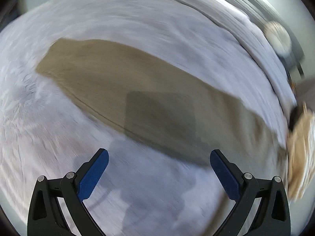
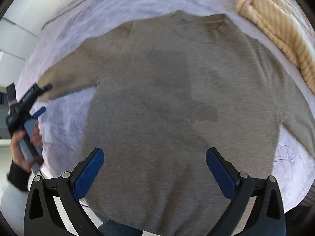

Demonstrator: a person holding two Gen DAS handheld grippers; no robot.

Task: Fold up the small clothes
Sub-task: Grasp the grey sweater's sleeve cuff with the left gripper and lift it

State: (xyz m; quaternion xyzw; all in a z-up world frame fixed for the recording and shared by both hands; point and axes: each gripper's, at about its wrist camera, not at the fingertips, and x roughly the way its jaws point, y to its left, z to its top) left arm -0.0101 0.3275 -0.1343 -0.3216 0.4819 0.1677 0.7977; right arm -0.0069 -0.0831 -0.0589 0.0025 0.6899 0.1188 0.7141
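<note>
A beige-grey knit sweater lies flat on a pale lilac fuzzy blanket, neckline at the far side, one sleeve stretched out to the left. My right gripper is open and empty above the sweater's lower body. In the blurred left wrist view the outstretched sleeve lies diagonally across the blanket. My left gripper is open and empty just short of the sleeve. It also shows in the right wrist view, held in a hand by the sleeve cuff.
A cream cable-knit garment lies at the blanket's far right; it shows blurred in the left wrist view. White cabinet panels stand at the left. The bed's near edge runs under my right gripper.
</note>
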